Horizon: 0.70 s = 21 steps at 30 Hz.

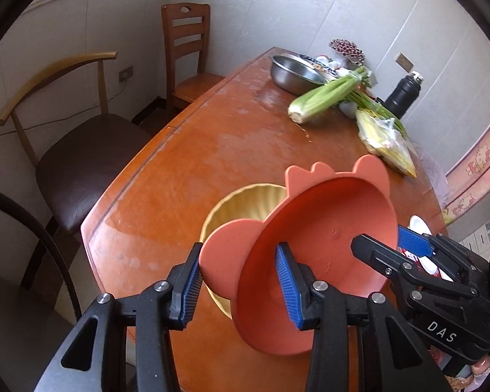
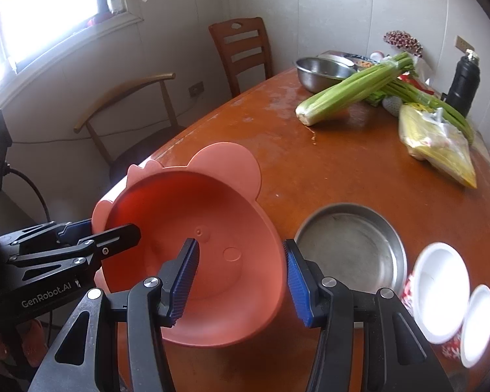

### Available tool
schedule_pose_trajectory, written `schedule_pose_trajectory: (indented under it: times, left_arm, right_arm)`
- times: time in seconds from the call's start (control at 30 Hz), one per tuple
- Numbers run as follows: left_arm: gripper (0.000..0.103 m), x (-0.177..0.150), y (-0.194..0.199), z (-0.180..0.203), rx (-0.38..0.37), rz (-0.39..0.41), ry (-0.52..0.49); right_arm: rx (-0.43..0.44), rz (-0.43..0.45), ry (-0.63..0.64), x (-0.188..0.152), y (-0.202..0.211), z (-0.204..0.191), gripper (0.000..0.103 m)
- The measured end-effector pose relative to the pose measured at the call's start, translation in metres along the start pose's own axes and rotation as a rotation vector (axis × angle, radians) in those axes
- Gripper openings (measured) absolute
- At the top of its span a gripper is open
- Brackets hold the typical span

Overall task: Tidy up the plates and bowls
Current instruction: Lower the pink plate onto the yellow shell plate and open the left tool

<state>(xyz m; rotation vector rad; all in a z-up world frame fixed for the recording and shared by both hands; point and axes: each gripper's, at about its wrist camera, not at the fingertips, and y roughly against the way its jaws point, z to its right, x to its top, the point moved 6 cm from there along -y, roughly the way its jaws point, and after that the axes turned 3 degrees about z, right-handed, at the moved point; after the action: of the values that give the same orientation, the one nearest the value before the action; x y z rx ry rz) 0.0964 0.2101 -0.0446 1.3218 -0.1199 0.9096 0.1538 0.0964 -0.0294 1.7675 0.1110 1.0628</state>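
Both grippers angle steeply downward over the wooden table and meet on one item — the orange bowl, a plastic bowl with ear-shaped tabs on its rim.

Left gripper: its jaws straddle the near-left edge of the orange bowl. One blue pad sits inside the bowl against the wall; the other sits outside, by the ear tab. The jaws are narrowly parted and clamped on that rim.

Right gripper: its jaws straddle the bowl's right wall, one pad inside and one outside, closed onto the wall. In the left wrist view the same gripper reaches in from the right, one black finger inside the bowl and one blue pad behind the rim.

The orange bowl is tilted, held clear of the table surface between the two grippers. It is empty. Directly behind and below it stands a yellow ribbed bowl, partly hidden; what it contains cannot be told.

To the right of the orange bowl a shallow metal plate lies flat on the table, empty. Two white bowls stand at the near right edge — blurred, red patterned outsides.

At the far end: a steel basin, a bunch of celery, and a black flask.
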Motion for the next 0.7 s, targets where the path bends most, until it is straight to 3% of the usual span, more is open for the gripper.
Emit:
schedule_pose_trajectory:
  times: [0.7]
  left_arm:
    - [0.043, 0.012, -0.045, -0.021, 0.038, -0.045, 0.014]
  right_arm:
    - [0.014, -0.074, -0.035, 0.006, -0.058, 0.007, 0.055]
